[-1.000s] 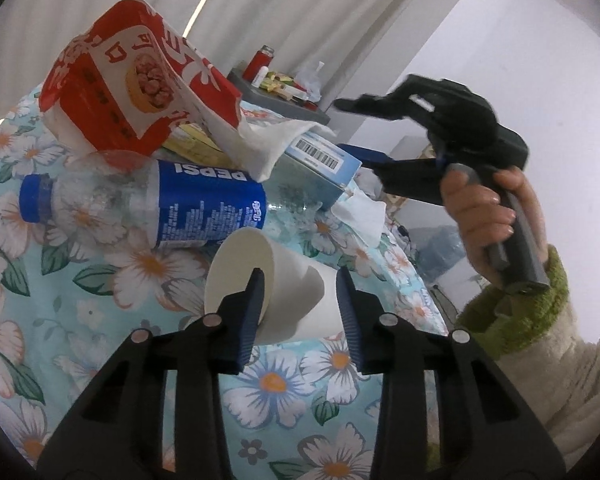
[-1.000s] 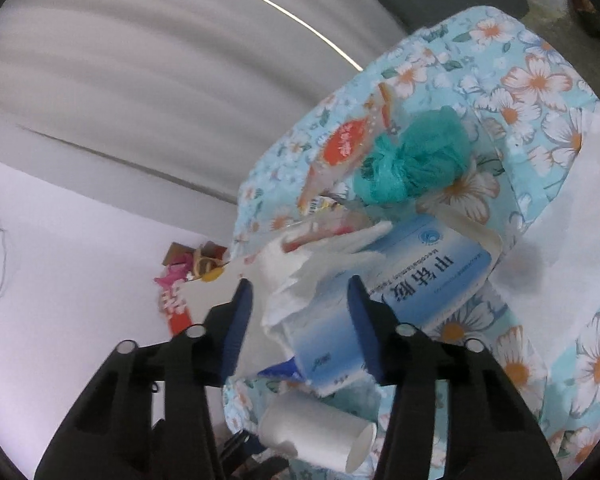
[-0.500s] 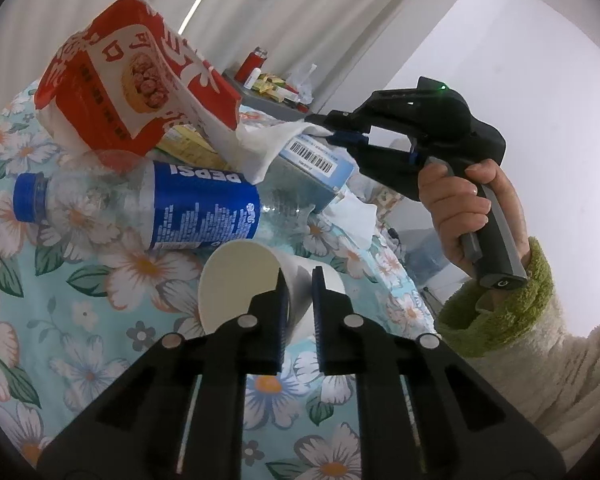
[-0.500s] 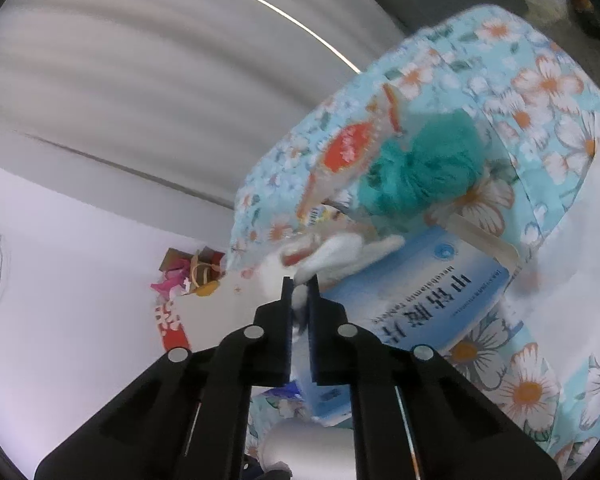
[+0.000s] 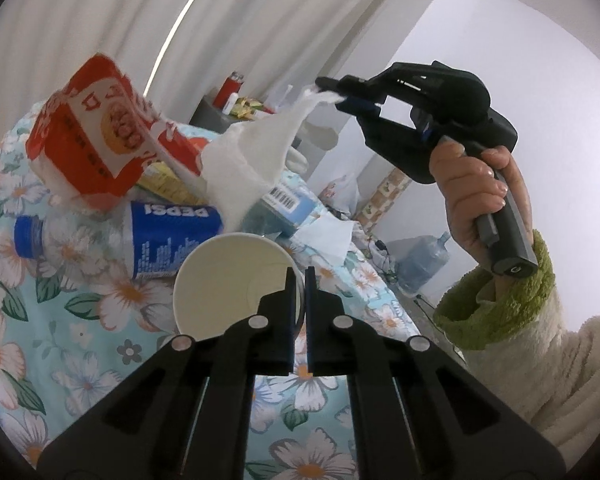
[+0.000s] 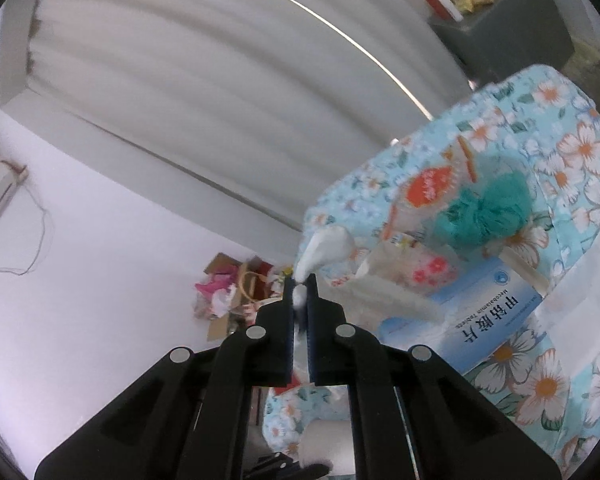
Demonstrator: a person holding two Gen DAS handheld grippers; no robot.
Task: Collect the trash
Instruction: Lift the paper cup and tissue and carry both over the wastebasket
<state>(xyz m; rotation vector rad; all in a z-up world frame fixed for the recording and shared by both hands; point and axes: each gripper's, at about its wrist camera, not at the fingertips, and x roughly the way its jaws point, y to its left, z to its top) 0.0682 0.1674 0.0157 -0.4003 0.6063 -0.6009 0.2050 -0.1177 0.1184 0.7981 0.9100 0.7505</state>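
My left gripper (image 5: 299,276) is shut on the rim of a white paper cup (image 5: 228,276) that lies on its side, mouth toward the camera, on the flowered tablecloth (image 5: 60,340). My right gripper (image 5: 332,90), held in a hand with a green cuff, is shut on the corner of a white tissue (image 5: 252,160) and holds it stretched upward from the pile. The right wrist view shows the same pinch, right gripper (image 6: 299,280) on the tissue (image 6: 324,246). The cup (image 6: 324,440) appears at the bottom of that view.
A trash pile sits behind the cup: an empty Pepsi bottle (image 5: 112,236), a red snack bag (image 5: 96,132), a blue medicine box (image 6: 476,320), a teal wad (image 6: 488,208) and another tissue (image 5: 328,236). A grey stand with small items (image 6: 500,16) is beyond the table.
Both grippers closed: the left on the cup's rim, the right on the tissue. The right gripper then rose, pulling the tissue up from the pile.
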